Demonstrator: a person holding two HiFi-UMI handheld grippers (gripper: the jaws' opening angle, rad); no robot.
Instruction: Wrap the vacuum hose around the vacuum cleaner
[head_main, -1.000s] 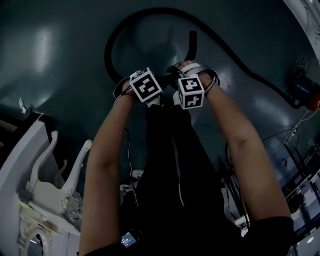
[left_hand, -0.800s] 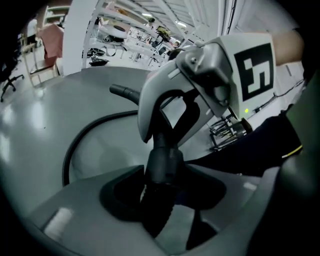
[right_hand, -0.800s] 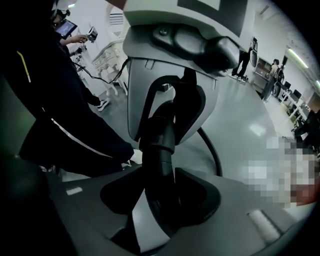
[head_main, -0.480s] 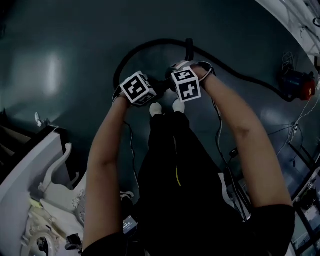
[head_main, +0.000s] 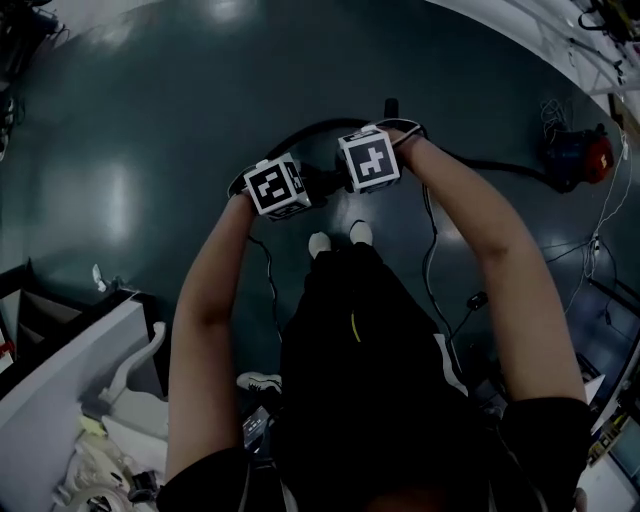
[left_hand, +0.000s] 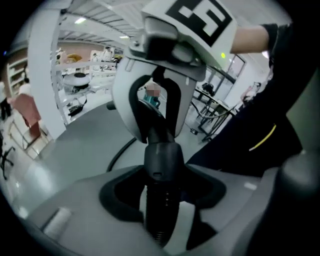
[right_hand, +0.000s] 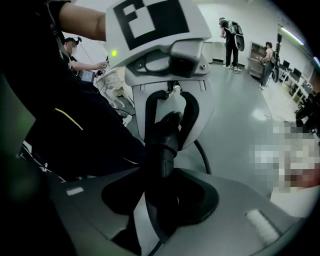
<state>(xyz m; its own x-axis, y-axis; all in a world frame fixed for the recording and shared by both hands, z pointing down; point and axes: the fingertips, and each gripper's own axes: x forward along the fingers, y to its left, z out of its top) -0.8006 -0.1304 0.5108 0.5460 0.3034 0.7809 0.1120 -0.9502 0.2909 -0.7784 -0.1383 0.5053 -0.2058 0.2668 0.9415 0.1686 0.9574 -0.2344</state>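
1. Both grippers were clenched on the black vacuum hose (head_main: 490, 162). The left gripper (head_main: 278, 188) and the right gripper (head_main: 368, 160) were held side by side in front of the person, above the floor (head_main: 150, 150).
2. Only the head view showed the vacuum cleaner (head_main: 575, 160), a red and blue body on the floor well off to the right. The hose ran along the floor from it toward the grippers, and an arc of it lay just beyond them.
3. Only the left gripper view showed its jaws pressing the hose where a smooth cuff (left_hand: 161, 160) met the ribbed part. Ahead, the same hose rose into the right gripper.
4. The right gripper view showed its own jaws, which had just been closing, gripping a smooth black length of the hose. The left gripper faced it on the same stretch.
5. That view alone showed two people (right_hand: 231, 35) standing far across the room.
6. The marker cube (head_main: 275, 187) on each gripper carried black-and-white square patterns. In the gripper views a small green lamp (right_hand: 114, 52) glowed beside the cube, and a thin yellow line (left_hand: 262, 139) crossed the person's dark clothing.
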